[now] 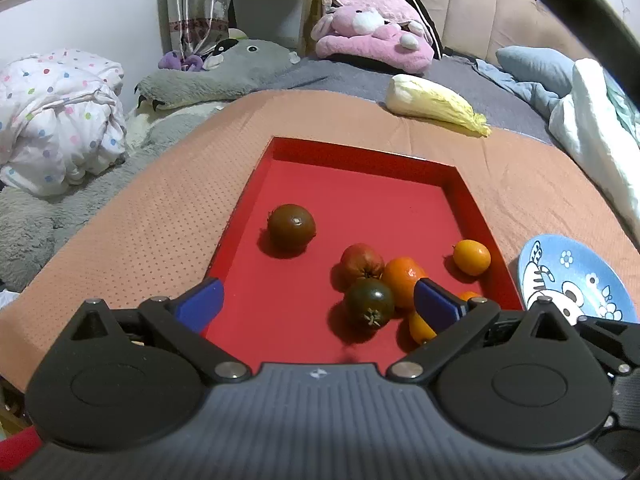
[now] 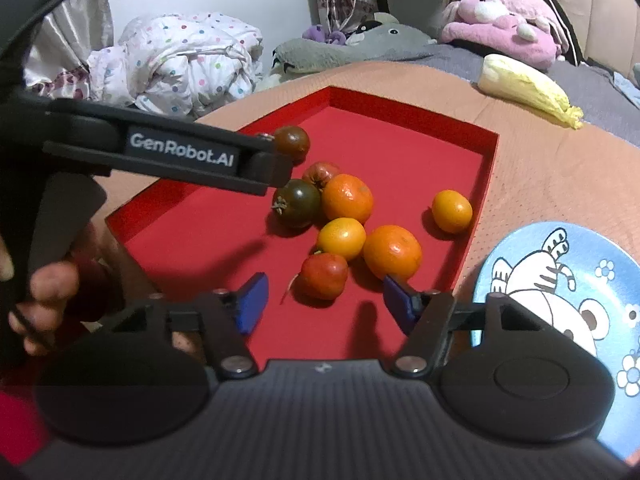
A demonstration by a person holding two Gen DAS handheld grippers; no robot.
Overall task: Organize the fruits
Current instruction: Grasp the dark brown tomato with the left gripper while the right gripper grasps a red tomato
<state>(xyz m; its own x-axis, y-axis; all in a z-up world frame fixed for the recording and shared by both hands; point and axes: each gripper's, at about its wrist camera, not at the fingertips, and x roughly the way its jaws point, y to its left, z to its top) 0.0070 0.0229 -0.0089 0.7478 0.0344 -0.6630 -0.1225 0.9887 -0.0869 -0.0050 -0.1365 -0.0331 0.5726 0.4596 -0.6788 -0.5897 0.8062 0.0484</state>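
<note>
In the left wrist view, a red tray was seen in the middle of the frame, laid on an orange cloth. The left gripper was held at the lower part of the frame with its blue fingers spread wide apart, and nothing was pinched between them. A dark tomato was placed alone near the middle of the tray. A group of fruits was gathered at the lower right of the tray: a red tomato, a green tomato and an orange, all touching. A small yellow fruit was lying apart near the right wall. A blue plate was seen at the right edge, beside the tray. A cabbage was lying in the upper right, behind the tray.

In the right wrist view, the right gripper was shown at the bottom with its fingers also spread, and nothing was held. A small red tomato was lying just ahead, between the two fingers. The left gripper was seen from the side at the left of the frame, above the tray. The blue plate was seen in the lower right, and the fruits were all still inside the tray.
</note>
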